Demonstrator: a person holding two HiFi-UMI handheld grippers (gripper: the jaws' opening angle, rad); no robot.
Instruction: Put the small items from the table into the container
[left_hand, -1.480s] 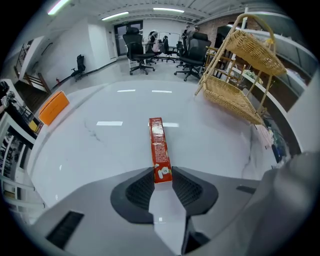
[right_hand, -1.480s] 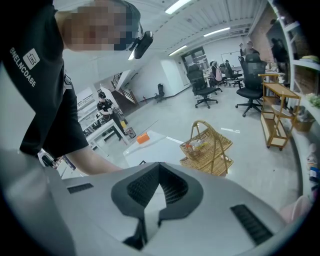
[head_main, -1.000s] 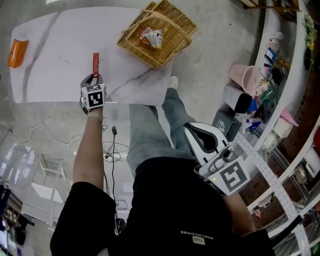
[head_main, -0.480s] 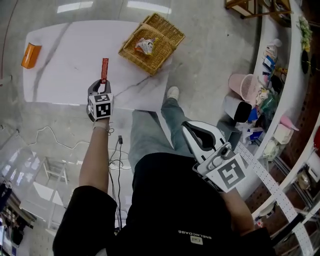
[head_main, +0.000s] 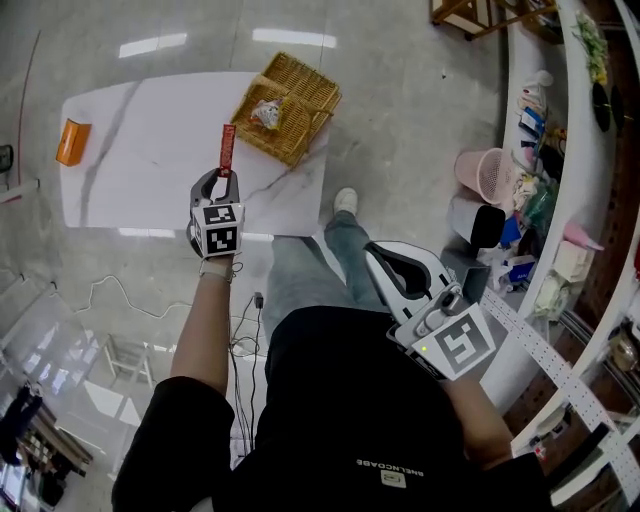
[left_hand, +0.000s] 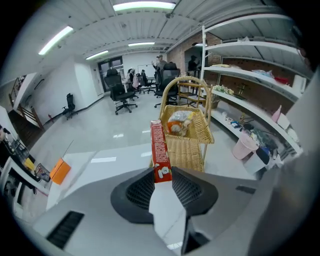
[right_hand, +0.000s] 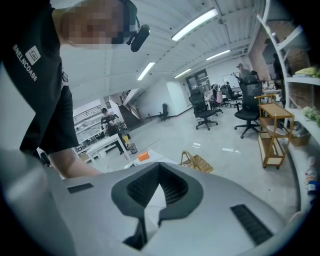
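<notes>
Left gripper (head_main: 226, 176) pinches slim red pack (head_main: 227, 149) by its lower end, above table's (head_main: 150, 150) near edge | right gripper (head_main: 385, 262) pressed together, empty | pack likely light, stiff, crushable | basket (head_main: 300, 90): far right corner

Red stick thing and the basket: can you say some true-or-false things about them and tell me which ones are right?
1. The left gripper is shut on the red pack. True.
2. The wicker basket is empty. False: a snack packet lies inside it.
3. An orange box lies on the white table, at the end far from the basket. True.
4. The right gripper holds the orange box. False: nothing is between its jaws, and it hangs off to the side of the table.
</notes>
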